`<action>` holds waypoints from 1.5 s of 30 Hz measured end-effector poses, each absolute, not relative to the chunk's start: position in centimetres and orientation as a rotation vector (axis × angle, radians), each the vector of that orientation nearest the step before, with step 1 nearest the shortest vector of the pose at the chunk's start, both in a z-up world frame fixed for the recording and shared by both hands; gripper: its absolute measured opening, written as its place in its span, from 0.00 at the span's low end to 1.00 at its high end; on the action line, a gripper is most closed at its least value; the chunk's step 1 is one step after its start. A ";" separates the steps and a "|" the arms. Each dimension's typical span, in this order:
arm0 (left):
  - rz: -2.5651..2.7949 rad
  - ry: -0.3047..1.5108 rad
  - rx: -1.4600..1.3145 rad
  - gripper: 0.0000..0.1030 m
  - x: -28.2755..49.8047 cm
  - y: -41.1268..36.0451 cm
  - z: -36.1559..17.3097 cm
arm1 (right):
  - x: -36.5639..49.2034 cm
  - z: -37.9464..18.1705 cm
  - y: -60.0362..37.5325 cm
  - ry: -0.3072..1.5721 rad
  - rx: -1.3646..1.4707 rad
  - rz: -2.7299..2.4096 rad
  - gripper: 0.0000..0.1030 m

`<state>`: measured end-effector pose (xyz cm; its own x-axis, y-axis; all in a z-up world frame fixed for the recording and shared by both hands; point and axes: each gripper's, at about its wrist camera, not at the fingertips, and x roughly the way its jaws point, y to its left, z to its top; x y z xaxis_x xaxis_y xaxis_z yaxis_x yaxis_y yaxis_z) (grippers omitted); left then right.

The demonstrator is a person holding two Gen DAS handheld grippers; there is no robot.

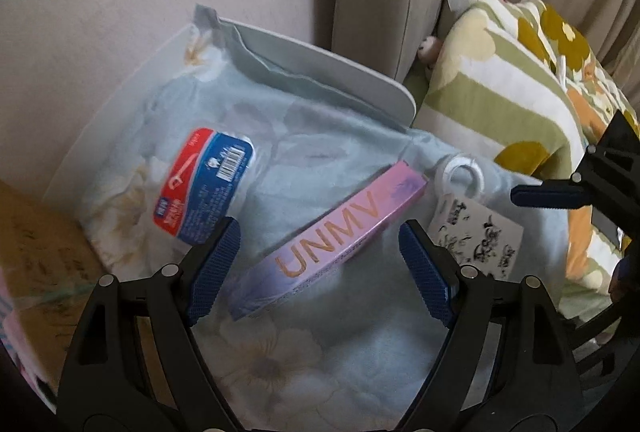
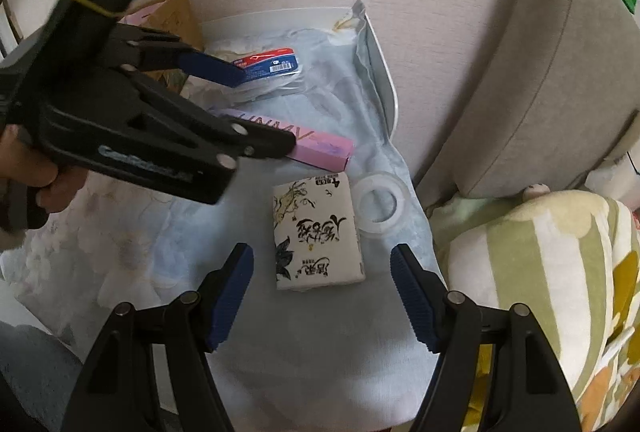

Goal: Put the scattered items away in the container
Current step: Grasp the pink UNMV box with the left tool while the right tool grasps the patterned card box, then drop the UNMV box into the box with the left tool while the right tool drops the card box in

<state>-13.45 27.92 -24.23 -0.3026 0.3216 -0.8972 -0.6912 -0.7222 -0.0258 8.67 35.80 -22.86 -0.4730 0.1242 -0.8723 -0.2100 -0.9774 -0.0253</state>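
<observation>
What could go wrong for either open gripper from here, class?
1. The left gripper straddles the pink UNMV box diagonally; closing may twist it or snag the soft blue cloth.
2. The right gripper frames the tissue pack; the tape roll alongside could get knocked.

Our left claw [image 1: 320, 264] gapes wide around the pink box [image 1: 332, 236], cloth bare on both flanks. The right claw [image 2: 322, 292] straddles the tissue pack [image 2: 318, 236], the tape ring [image 2: 380, 206] just beside it. A striped cushion [image 2: 540, 272] crowds the right edge.
</observation>
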 end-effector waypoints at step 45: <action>2.665 -0.027 -1.343 0.22 -5.2 1.9 -8.6 | 0.3 -9.7 26.9 0.166 -1.264 2.890 0.41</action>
